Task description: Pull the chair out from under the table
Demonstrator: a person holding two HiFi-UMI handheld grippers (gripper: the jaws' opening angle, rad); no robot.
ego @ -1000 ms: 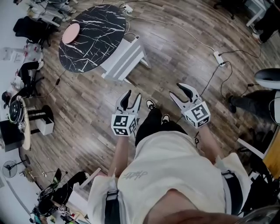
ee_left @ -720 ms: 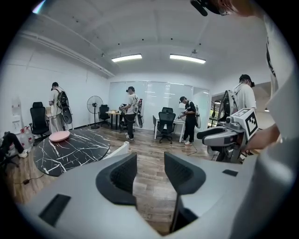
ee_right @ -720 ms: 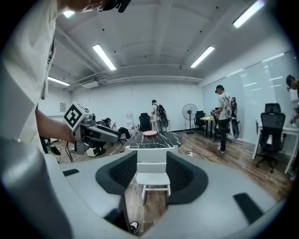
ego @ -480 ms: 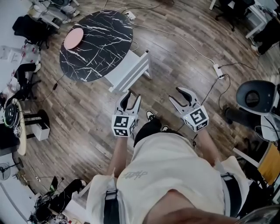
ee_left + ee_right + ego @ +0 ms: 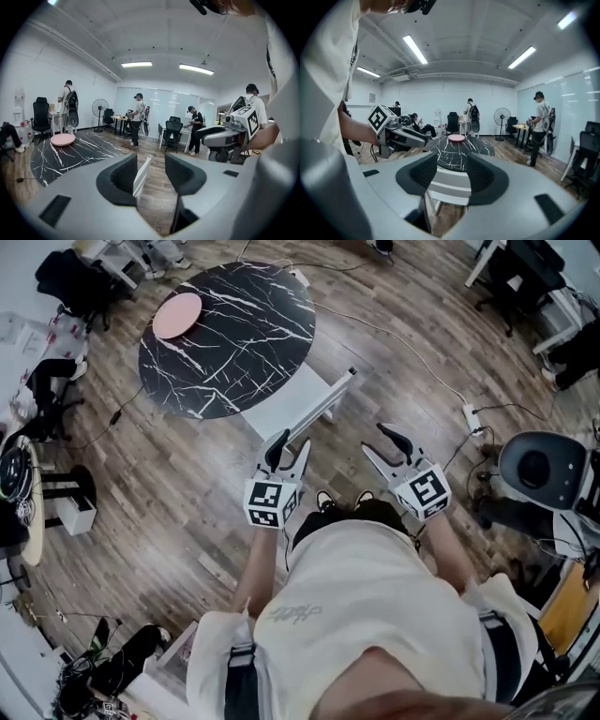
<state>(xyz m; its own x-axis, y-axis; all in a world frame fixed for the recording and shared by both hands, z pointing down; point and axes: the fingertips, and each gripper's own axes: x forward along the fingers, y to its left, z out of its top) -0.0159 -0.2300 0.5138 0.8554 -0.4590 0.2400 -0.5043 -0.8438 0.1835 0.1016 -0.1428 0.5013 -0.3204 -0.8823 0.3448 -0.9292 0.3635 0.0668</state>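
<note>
A white slatted chair [image 5: 305, 407] stands tucked under the near edge of a round black marble table [image 5: 234, 343] that carries a pink plate [image 5: 177, 315]. My left gripper [image 5: 288, 448] is open and empty, a short way in front of the chair. In the left gripper view the chair's back [image 5: 142, 174] shows edge-on between the jaws. My right gripper [image 5: 382, 444] is also open and empty, to the right of the chair. Its own view looks at the chair's slats [image 5: 449, 187] with the table [image 5: 461, 151] behind them. Neither gripper touches the chair.
A power strip [image 5: 472, 415] with cables lies on the wooden floor at right, near a grey office chair [image 5: 537, 465]. Bags and stands crowd the left wall [image 5: 37, 474]. Several people [image 5: 138, 119] stand by desks beyond the table.
I have stepped closer to the table. Both grippers have moved forward toward the chair and stayed open.
</note>
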